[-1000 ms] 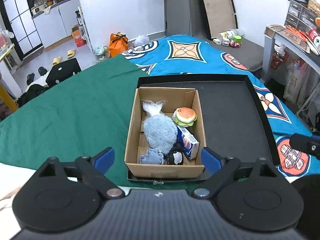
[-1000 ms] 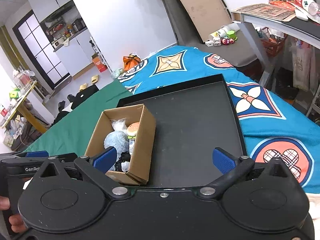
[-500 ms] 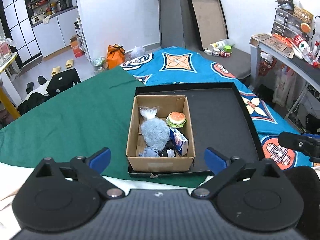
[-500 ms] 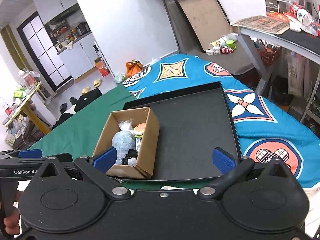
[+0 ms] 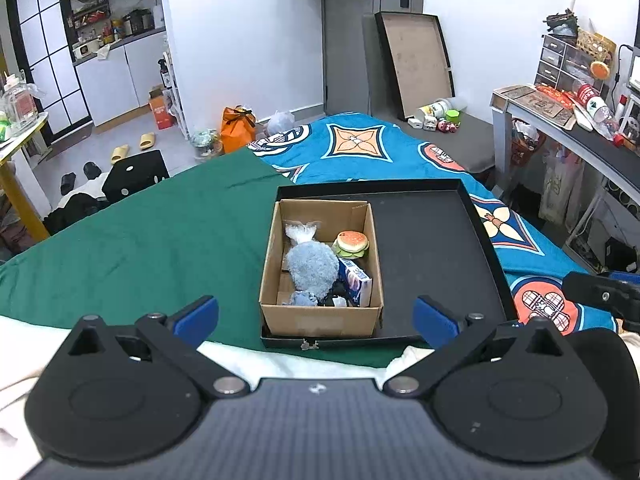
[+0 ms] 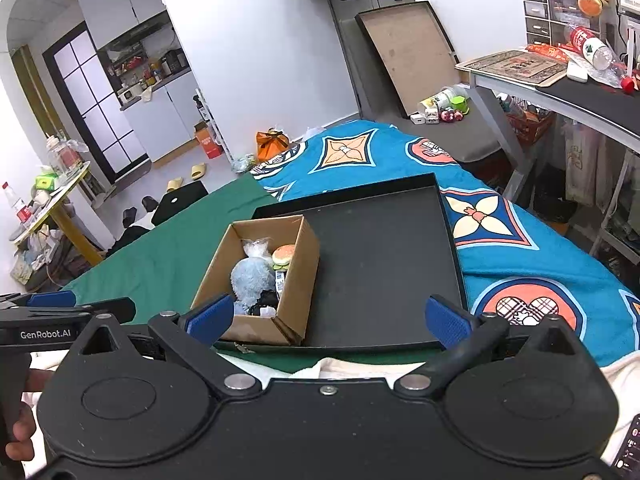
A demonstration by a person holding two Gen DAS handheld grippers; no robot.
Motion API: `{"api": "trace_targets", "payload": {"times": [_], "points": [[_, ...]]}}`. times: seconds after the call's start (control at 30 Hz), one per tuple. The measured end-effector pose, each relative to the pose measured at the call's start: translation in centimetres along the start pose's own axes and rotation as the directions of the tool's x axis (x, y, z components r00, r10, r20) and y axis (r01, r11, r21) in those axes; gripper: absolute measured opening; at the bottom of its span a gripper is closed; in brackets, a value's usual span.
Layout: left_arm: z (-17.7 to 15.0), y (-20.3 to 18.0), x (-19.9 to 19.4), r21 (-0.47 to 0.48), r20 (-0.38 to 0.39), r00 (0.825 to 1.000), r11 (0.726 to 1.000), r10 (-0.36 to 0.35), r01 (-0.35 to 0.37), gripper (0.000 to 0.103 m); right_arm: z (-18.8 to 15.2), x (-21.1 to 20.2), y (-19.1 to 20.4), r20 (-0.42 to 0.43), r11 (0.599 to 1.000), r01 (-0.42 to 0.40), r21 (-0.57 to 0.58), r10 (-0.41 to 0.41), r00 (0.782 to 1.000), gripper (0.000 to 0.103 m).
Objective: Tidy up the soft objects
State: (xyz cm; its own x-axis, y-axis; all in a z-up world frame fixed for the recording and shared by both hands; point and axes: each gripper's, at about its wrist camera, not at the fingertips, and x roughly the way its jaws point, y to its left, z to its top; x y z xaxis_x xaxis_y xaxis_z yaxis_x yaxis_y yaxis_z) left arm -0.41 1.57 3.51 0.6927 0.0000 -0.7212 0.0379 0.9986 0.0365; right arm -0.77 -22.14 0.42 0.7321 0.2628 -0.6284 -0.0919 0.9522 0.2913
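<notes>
A cardboard box is seen standing in the left part of a black tray on a bed spread with a green cloth and a blue patterned cover; in it are packed a blue plush toy, a burger toy, a small carton and a clear bag. The left gripper is held short of the box, its jaws just opened wide, nothing between them. The right gripper is likewise spread and empty.
</notes>
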Motion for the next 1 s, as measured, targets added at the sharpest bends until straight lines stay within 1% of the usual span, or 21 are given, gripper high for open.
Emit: {"api": "trace_targets", "payload": {"times": [0.1,0.4,0.53,0.87,1.0], "points": [[-0.2,0.0,-0.7,-0.006,0.016,1.0,1.0,-0.003,0.003,0.103,-0.1,-0.5,0.1,0.002,1.0,0.003,-0.005,-0.003,1.0,0.103],[-0.9,-0.4,-2.2,-0.009,0.026,1.0,1.0,-0.006,0.006,0.103,-0.6,-1.9,0.4,0.008,1.0,0.013,-0.019,-0.012,1.0,0.103],[-1.3,-0.6,-2.6,-0.005,0.028,0.999,1.0,0.014,-0.014,0.103,-0.8,-2.5,0.5,0.016,1.0,0.012,-0.024,-0.011,1.0,0.103],[-1.8,-1.1,-3.6,-0.009,0.043,0.999,1.0,0.03,-0.029,0.103,-1.7,-3.4,0.4,0.016,0.999,0.008,-0.045,-0.007,1.0,0.103],[-2.2,-1.1,-3.6,-0.012,0.035,0.999,0.999,0.035,-0.035,0.103,-1.9,-3.7,0.7,0.015,0.998,0.015,-0.059,-0.014,1.0,0.103]]}}
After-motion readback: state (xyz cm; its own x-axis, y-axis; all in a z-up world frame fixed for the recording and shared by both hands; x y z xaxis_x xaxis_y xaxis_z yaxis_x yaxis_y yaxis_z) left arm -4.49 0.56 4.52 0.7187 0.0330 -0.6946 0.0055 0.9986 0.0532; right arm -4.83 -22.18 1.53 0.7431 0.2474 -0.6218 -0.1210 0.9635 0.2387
